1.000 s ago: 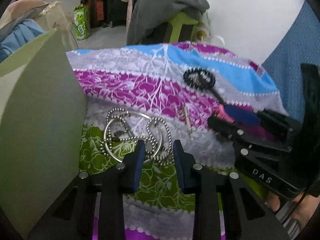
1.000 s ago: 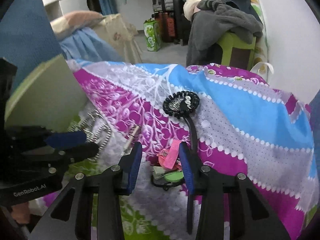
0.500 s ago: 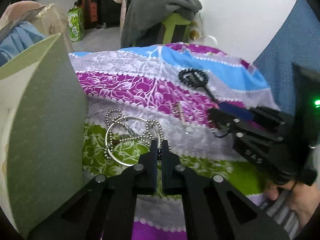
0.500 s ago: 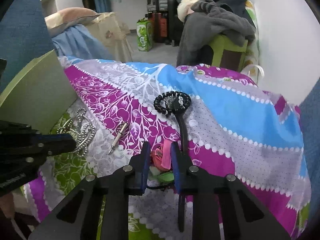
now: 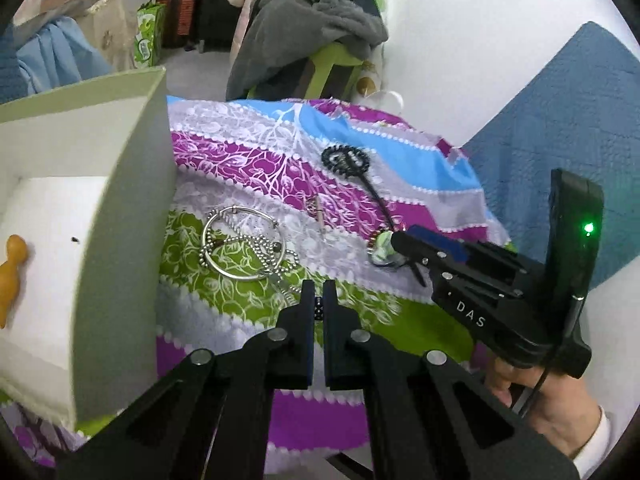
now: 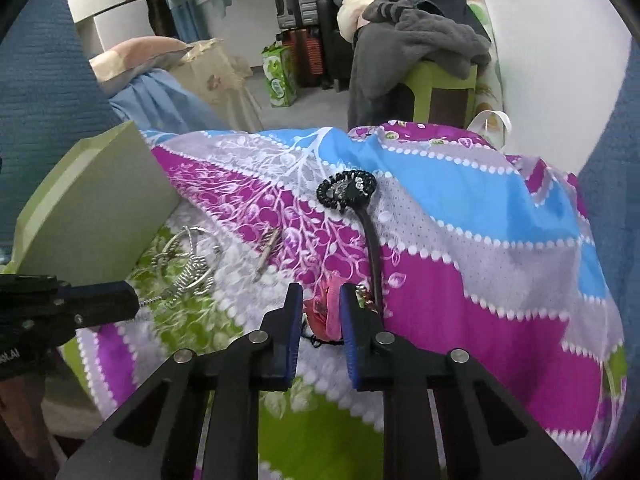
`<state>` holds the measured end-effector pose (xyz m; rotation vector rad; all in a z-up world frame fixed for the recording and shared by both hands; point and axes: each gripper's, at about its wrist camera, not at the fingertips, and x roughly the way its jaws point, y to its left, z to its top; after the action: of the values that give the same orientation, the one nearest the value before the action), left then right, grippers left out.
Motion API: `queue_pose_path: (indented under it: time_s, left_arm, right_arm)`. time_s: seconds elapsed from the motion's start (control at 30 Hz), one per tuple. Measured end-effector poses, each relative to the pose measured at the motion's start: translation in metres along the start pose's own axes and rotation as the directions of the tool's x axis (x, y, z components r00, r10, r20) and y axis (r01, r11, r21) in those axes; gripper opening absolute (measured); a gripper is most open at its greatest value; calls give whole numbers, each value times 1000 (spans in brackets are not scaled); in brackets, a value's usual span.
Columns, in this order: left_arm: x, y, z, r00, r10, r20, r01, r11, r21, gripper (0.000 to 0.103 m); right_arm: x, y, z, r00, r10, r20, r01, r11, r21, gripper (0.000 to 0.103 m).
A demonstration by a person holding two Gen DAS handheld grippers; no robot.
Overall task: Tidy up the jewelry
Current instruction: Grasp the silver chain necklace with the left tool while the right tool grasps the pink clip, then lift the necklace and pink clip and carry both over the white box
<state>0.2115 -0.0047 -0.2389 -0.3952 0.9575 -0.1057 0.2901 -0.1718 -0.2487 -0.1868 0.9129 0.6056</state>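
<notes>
Box wall [image 5: 120, 208] crowds left claw [image 5: 319, 300] — open bedspread [image 5: 400, 312] rightward.

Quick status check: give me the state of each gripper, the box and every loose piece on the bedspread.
left gripper: shut on the ball chain
right gripper: shut on the pink piece
green box: open, an orange piece inside
silver bangle: flat on the bedspread, tangled with the chain
black beaded piece: lying untouched
small metal pin: lying loose
</notes>
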Motion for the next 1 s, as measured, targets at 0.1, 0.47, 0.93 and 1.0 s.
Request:
queue_pose_path:
  time_s: [0.1, 0.47, 0.93, 1.0]
  left_arm:
    - [-15, -3, -9, 1000, -17, 2, 17, 1000, 6, 2]
    - [-26, 6, -59, 993, -17, -120, 15, 1000, -20, 2]
    - [-10, 23, -63, 986, 61, -152, -71, 995, -66, 59]
    - [-6, 21, -62, 985, 70, -158, -77, 996, -43, 59]
  right_arm:
    - [-13, 3, -7, 1000, 4, 3, -4, 1000, 31, 16]
    - [-36, 9, -33, 998, 53, -43, -46, 986, 158, 16]
    - [-3, 11, -48, 978, 30, -206, -3, 992, 128, 24]
    - [-2, 12, -48, 977, 17, -211, 8, 993, 114, 28]
